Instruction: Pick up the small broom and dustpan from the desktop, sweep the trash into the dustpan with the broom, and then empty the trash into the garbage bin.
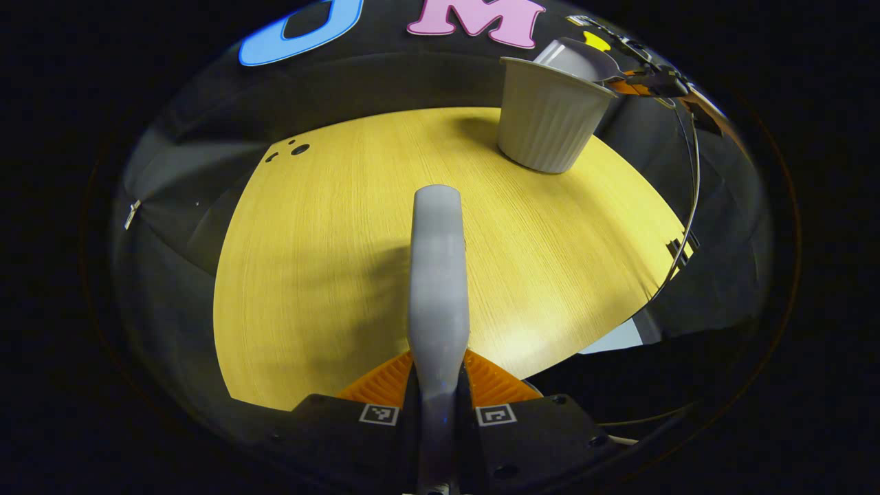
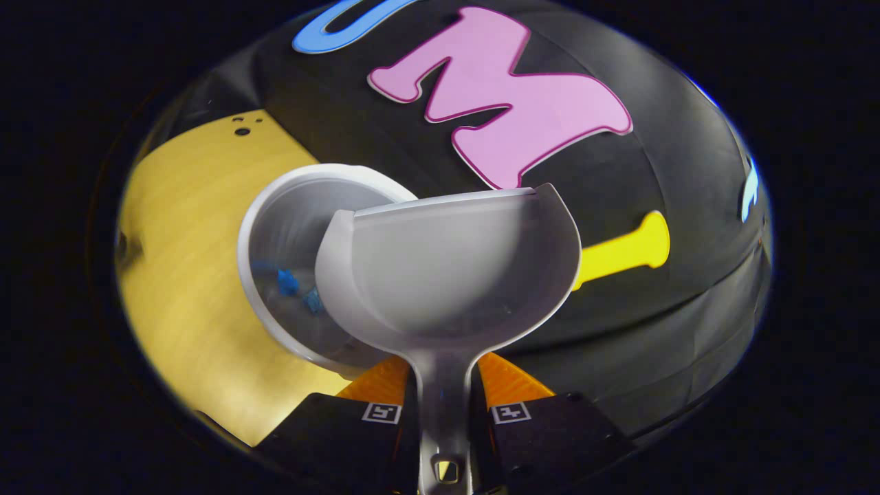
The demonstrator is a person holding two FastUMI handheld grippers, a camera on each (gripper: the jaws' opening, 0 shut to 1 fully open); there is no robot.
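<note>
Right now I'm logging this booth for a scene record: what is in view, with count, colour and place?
table: one, yellow wood grain, under everything.
bin: one, grey, ribbed, upright near the table's far edge.
trash: a few small blue bits, inside the bin.
dustpan: one, grey, held over the bin's rim, looks empty.
broom handle: one, grey, pointing out over the table; bristles hidden.
cable: one, thin, dark, along the table's right edge.
left gripper: one, shut on the broom handle.
right gripper: one, shut on the dustpan's handle.
</note>
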